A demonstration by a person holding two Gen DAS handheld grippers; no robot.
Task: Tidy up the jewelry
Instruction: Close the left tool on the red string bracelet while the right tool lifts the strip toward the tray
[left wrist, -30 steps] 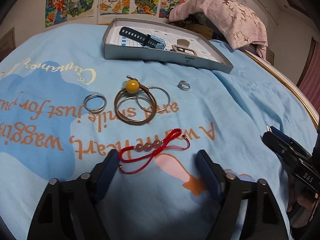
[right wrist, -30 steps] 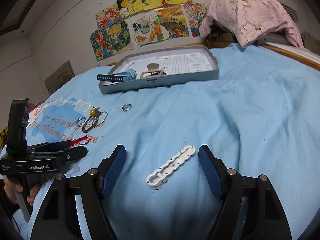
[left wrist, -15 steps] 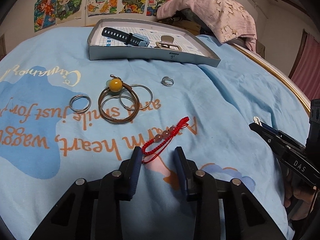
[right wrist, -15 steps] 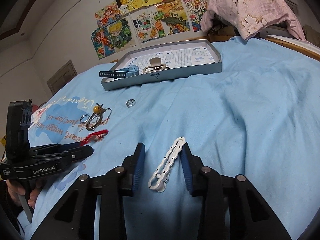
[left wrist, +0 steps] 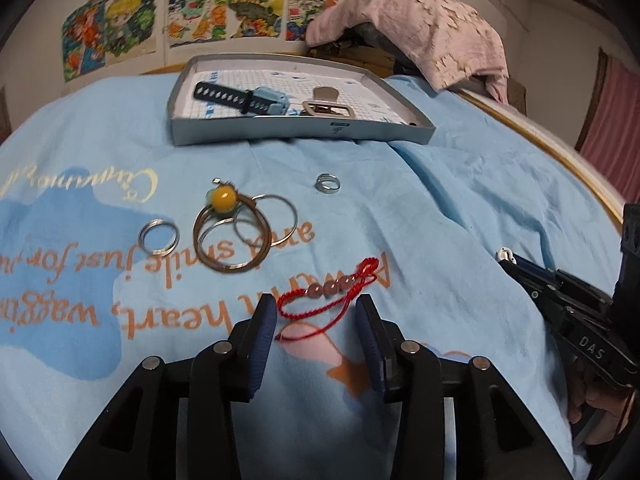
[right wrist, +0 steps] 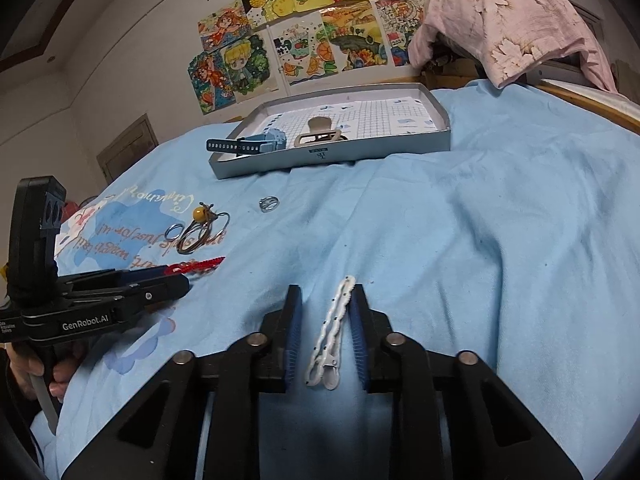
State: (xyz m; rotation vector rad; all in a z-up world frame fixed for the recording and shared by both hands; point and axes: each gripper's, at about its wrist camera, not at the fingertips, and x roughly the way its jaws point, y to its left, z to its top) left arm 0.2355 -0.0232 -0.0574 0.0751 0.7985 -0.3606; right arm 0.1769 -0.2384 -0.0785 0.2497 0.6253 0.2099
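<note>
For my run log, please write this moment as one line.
left tool: open around red bracelet | right tool: closing on white clip, gap remains | tray: watch, buckle

The left tongs [left wrist: 316,336] sit low over the bed, fingers [left wrist: 262,336] parted with a clear gap between the 2 blue pads, pointing forward. The right tongs [right wrist: 325,328] also lie low, jaws narrowed to a slim gap; whether the pads [right wrist: 358,332] press anything cannot be told. A hand [right wrist: 36,364] grips the left handle, and another hand [left wrist: 600,408] grips the right handle.
</note>
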